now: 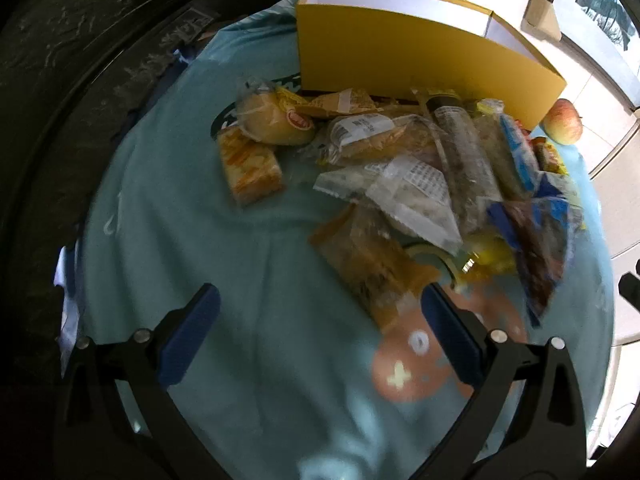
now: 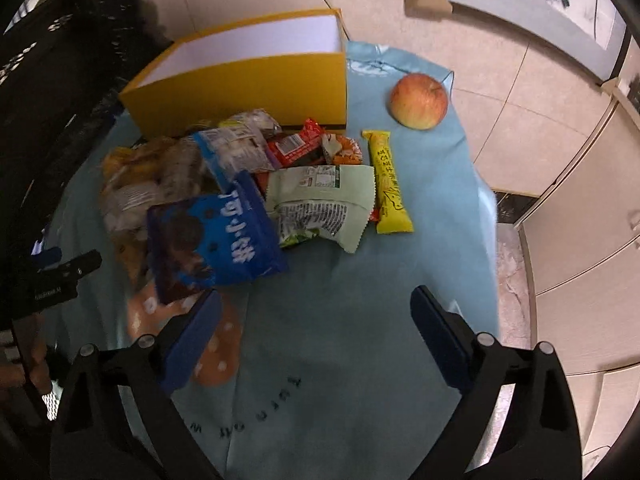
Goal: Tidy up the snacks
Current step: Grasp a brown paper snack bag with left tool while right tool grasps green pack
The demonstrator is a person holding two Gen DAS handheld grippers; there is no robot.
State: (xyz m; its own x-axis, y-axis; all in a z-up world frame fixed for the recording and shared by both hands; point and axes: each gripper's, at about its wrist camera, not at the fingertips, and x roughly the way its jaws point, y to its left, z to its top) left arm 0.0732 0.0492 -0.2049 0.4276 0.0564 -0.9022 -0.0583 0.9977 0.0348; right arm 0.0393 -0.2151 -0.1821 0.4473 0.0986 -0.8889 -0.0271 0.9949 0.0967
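Both grippers hang spread wide and empty over the pale blue cloth (image 2: pixel 360 300): the left gripper (image 1: pixel 320 320) near a brown-wrapped bar (image 1: pixel 372 260), the right gripper (image 2: pixel 316 320) just below a blue cookie bag (image 2: pixel 216 240). Snack packets lie heaped in front of the open yellow box (image 2: pixel 240 84), with a yellow bar (image 2: pixel 390 184) and an apple (image 2: pixel 418 100) off to the side. These packets look light, crinkly and slippery; pinching a sealed end or flat middle seems safest, gently, since cakes inside would crush.
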